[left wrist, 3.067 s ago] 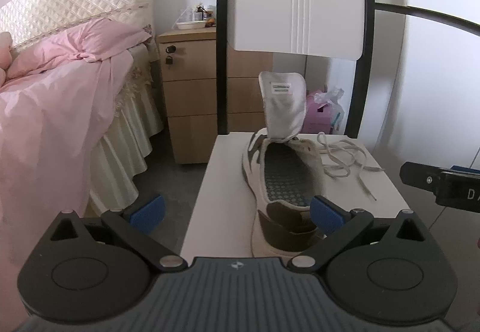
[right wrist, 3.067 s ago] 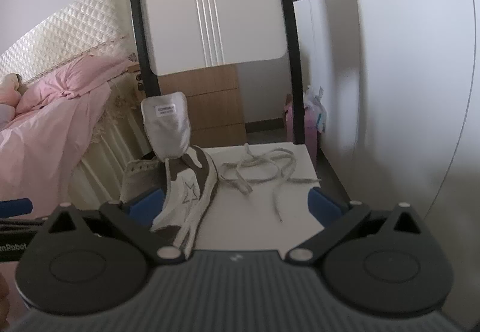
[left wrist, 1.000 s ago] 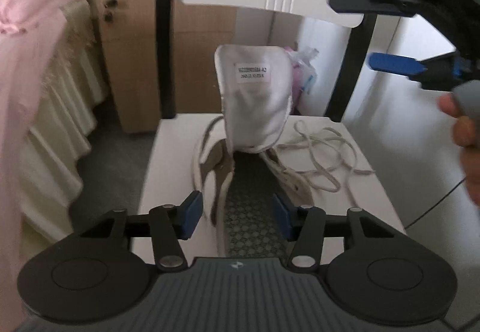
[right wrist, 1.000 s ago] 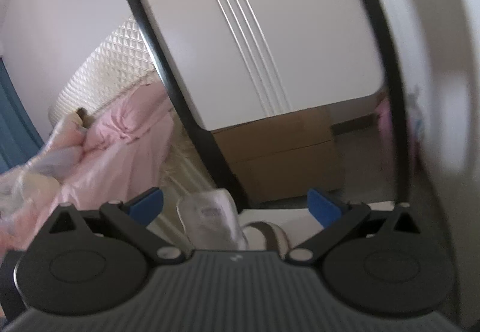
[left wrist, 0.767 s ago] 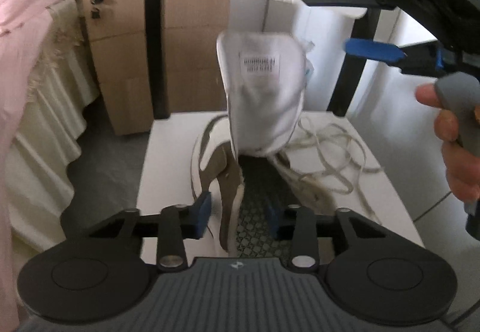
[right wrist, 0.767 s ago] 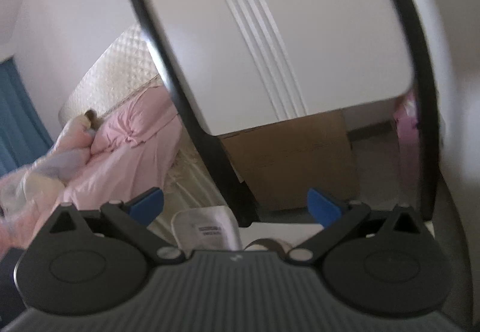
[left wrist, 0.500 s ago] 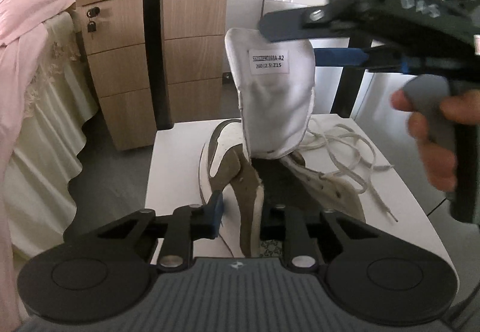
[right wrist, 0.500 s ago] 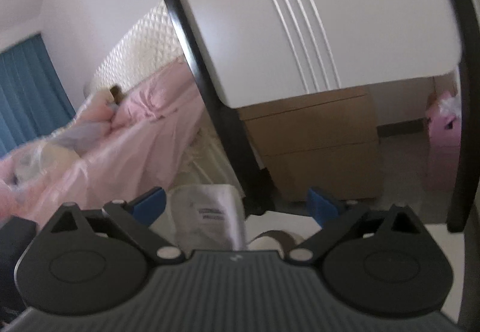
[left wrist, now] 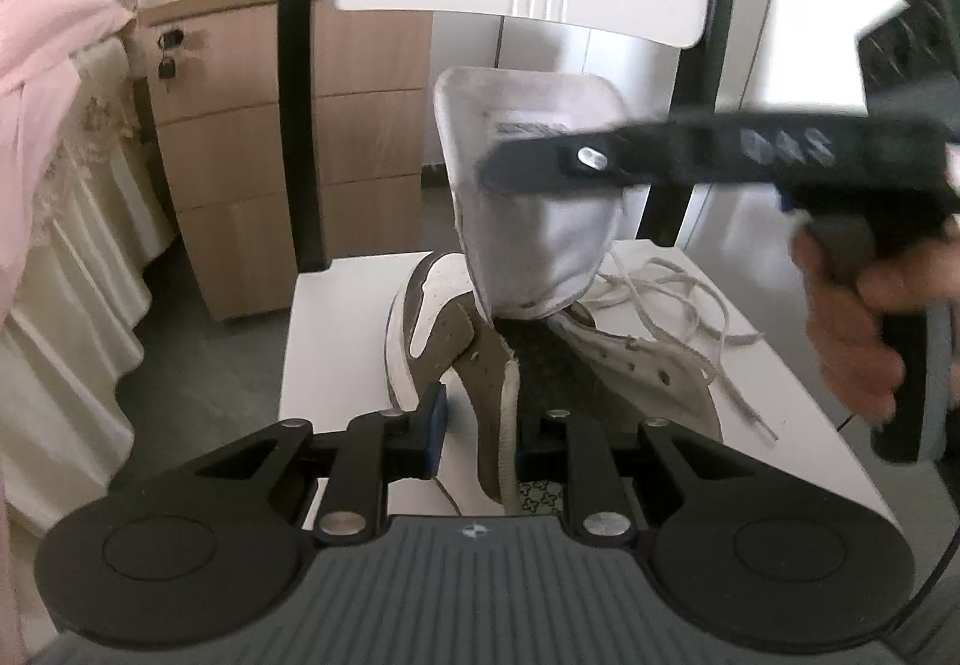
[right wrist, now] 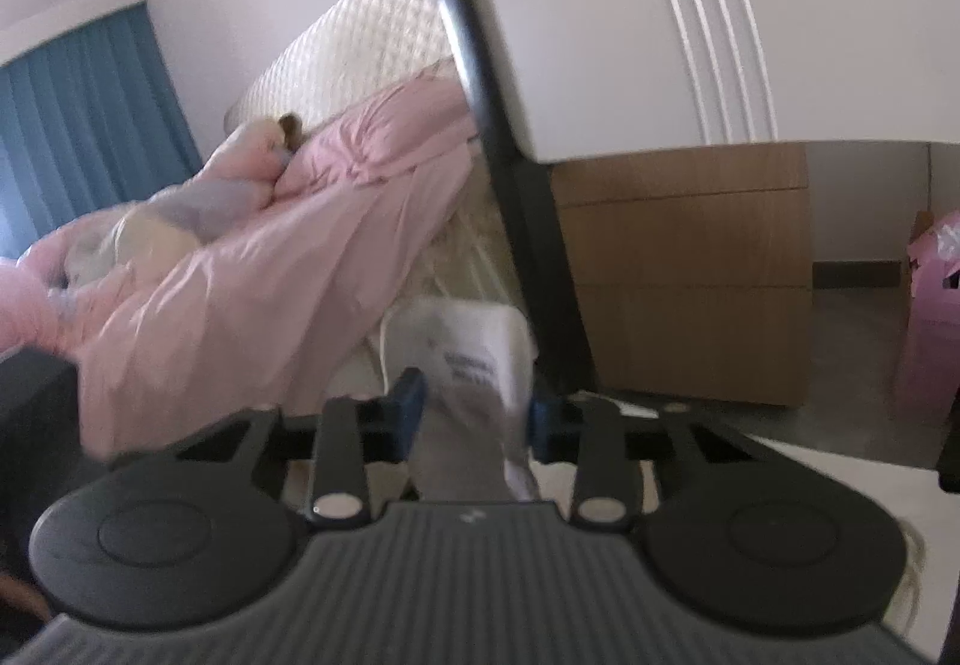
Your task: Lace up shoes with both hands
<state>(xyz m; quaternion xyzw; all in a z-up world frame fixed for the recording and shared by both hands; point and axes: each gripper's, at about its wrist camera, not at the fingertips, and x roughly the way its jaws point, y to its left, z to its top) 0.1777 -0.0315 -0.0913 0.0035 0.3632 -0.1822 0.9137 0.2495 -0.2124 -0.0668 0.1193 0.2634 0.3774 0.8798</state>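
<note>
Now both tools are on the shoe (left wrist: 480,341), which sits on the white chair seat (left wrist: 336,341) toward its back edge, toe pointing at the backrest. A second ago the left gripper (left wrist: 480,425) was still wide around the collar; it has since squeezed in and pinches the brown side wall of the shoe near the front edge of the seat. The right gripper (right wrist: 474,407), wide open moments back and up in the air, has dropped onto the upright tongue (left wrist: 534,209) and its jaws are closing, the tongue right between the blue pads (right wrist: 410,401). The loose lace (left wrist: 690,305) lies untouched in a tangle on the right side of the seat, beside the shoe. So the read here: shoe steadied, tongue being pulled clear of the eyelets, and no threading started yet.
</note>
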